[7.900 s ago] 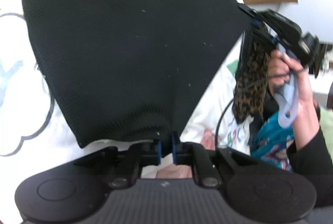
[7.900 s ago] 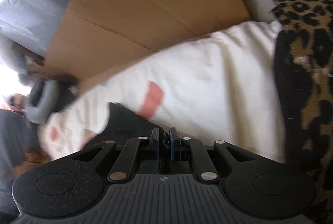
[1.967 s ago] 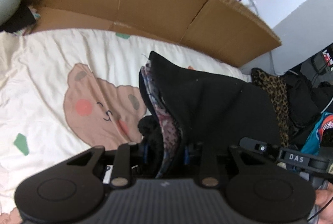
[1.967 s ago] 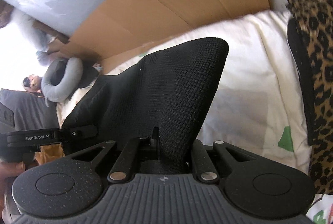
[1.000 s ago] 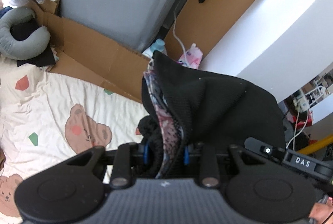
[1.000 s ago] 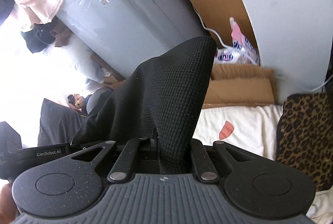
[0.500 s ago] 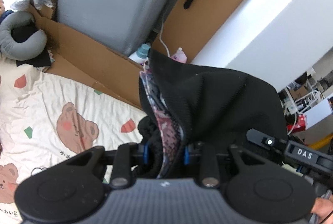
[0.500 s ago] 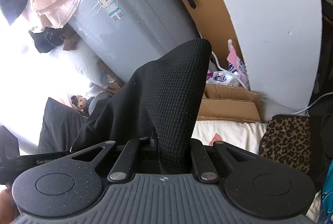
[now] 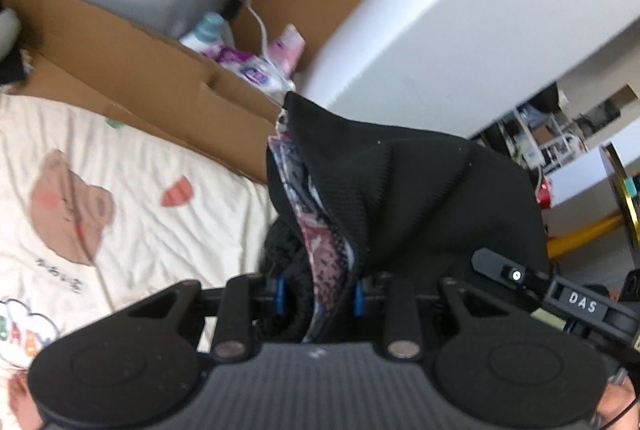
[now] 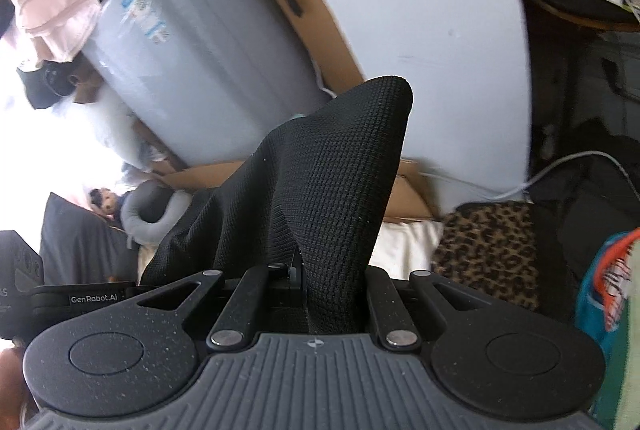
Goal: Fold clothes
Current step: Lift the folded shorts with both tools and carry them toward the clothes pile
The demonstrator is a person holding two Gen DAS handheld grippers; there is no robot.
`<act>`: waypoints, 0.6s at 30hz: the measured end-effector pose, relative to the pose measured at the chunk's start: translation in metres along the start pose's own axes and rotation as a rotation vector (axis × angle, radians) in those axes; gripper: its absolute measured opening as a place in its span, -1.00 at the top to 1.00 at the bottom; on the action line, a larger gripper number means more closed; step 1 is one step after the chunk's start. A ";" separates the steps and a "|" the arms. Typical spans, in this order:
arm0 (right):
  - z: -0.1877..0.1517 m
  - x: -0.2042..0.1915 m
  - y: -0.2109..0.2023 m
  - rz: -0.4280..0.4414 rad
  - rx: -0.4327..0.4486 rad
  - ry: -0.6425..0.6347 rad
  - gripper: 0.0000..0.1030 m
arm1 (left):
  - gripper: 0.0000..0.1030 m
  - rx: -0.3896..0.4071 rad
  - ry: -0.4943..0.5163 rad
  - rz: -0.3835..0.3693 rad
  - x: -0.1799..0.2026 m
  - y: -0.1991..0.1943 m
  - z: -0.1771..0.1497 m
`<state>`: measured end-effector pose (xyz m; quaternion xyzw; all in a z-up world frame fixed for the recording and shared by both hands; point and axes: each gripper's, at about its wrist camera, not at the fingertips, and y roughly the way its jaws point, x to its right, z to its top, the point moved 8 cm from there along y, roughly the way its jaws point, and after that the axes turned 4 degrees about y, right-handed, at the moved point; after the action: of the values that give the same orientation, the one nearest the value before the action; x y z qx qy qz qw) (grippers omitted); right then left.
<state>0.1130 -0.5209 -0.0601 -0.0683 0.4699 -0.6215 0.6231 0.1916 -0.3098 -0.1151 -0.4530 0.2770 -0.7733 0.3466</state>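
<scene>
Left tool [image 9: 319, 296] is clenched on a thick bunched fold of the black knit garment [image 9: 404, 190], whose patterned pink-and-grey inner face shows between the blue pads [image 9: 281, 295]. Right tool [image 10: 304, 280] is clamped tight on another part of the same black garment [image 10: 332, 174], which rises in a peak ahead of its jaws and drapes away to its left. The garment hangs off the bed, stretched between the two tools. Legible writing: "DAS" on the right tool's body [image 9: 582, 304], seen to the right of the left tool; "GenRobot.AI" on the left tool's body [image 10: 94, 299], seen to the left of the right tool. Ahead and left of the left tool lies a cream bear-print bedsheet [image 9: 132, 182], bordered by cardboard [image 9: 132, 70]. A leopard-print cloth [image 10: 486, 246] lies ahead and right of the right tool. The label on the grey appliance [image 10: 192, 70] is blurred, unreadable.
</scene>
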 end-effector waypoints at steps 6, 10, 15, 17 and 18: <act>-0.014 0.046 -0.001 -0.050 0.038 -0.005 0.86 | 0.39 -0.032 0.009 -0.121 0.003 0.050 -0.025; -0.028 0.073 0.009 -0.081 0.039 0.004 0.86 | 0.39 -0.074 0.025 -0.157 0.004 0.083 -0.041; -0.046 0.103 0.022 -0.123 0.038 0.035 0.86 | 0.39 -0.107 0.071 -0.183 0.005 0.114 -0.059; -0.051 0.114 0.025 -0.132 0.047 0.051 0.86 | 0.39 -0.106 0.070 -0.203 0.004 0.126 -0.065; -0.055 0.121 0.027 -0.137 0.050 0.059 0.86 | 0.39 -0.108 0.073 -0.209 0.004 0.132 -0.068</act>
<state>0.0694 -0.5893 -0.1683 -0.0663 0.4665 -0.6761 0.5664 0.1672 -0.3852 -0.2403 -0.4690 0.2817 -0.8052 0.2289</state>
